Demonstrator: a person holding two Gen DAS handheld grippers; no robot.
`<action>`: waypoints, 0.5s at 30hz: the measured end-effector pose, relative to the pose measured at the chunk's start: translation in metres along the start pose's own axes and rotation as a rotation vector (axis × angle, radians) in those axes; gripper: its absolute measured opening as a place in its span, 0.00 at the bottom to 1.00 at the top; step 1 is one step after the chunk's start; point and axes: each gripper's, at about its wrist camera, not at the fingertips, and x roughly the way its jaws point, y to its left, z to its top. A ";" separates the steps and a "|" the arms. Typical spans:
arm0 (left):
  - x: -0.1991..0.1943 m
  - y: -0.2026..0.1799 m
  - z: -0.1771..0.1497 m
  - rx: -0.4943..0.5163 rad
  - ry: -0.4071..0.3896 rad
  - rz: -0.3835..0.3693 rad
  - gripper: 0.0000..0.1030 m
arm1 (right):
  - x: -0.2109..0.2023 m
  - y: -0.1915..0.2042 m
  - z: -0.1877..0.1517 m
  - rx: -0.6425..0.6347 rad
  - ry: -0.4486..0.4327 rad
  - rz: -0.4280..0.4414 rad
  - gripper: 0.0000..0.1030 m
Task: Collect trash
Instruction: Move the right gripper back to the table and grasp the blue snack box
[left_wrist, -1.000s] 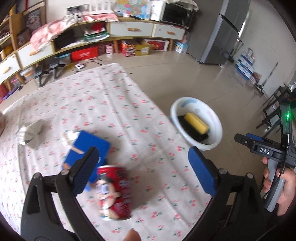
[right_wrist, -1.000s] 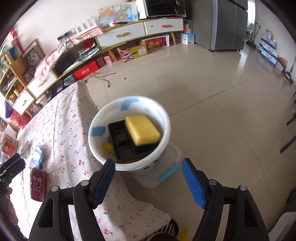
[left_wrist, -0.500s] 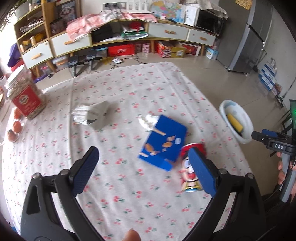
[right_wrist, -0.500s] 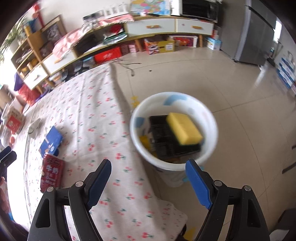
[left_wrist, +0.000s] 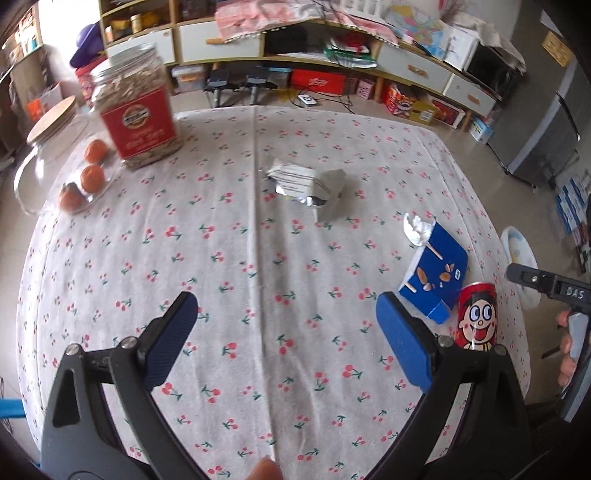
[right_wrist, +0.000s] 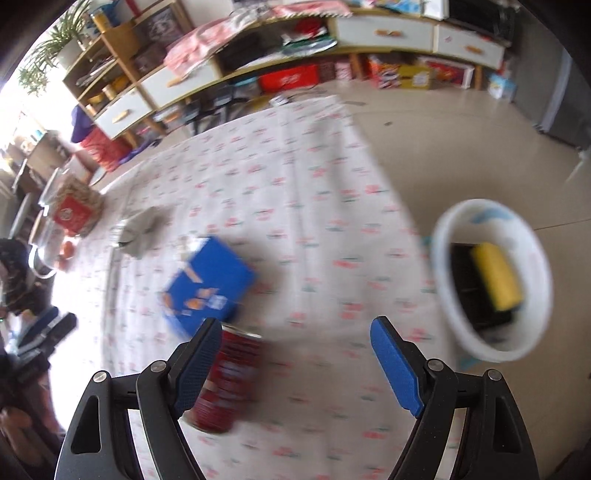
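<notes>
On the cherry-print tablecloth (left_wrist: 258, 258) lie a crumpled silver wrapper (left_wrist: 306, 184), a white tissue wad (left_wrist: 415, 229), a blue box (left_wrist: 436, 277) and a red can (left_wrist: 476, 317) with a cartoon face. My left gripper (left_wrist: 288, 339) hangs open over bare cloth, left of the box and can. My right gripper (right_wrist: 295, 365) is open above the table's edge; the red can (right_wrist: 225, 380) sits by its left finger, the blue box (right_wrist: 210, 284) just beyond. The white bin (right_wrist: 491, 277), holding a yellow sponge (right_wrist: 496, 277) and a black tray, stands on the floor to the right.
A clear jar (left_wrist: 136, 107) with a red label, several oranges (left_wrist: 85, 173) and a glass vessel (left_wrist: 40, 147) stand at the table's far left. Shelves (left_wrist: 332, 48) and boxes line the back wall. A hand (left_wrist: 569, 347) holds the right gripper's handle beyond the table's right edge.
Both views have swung from the bin side towards the table's left. The left gripper has drawn away from the can. The right gripper has left the bin and now hangs over the table's edge.
</notes>
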 end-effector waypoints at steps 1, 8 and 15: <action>-0.002 0.002 0.000 -0.009 -0.001 0.002 0.94 | 0.005 0.008 0.003 -0.004 0.007 0.006 0.81; -0.010 0.025 0.000 -0.066 -0.011 0.008 0.94 | 0.049 0.053 0.020 0.003 0.083 0.033 0.81; -0.007 0.040 -0.001 -0.104 0.010 0.004 0.94 | 0.082 0.071 0.027 0.031 0.131 0.007 0.85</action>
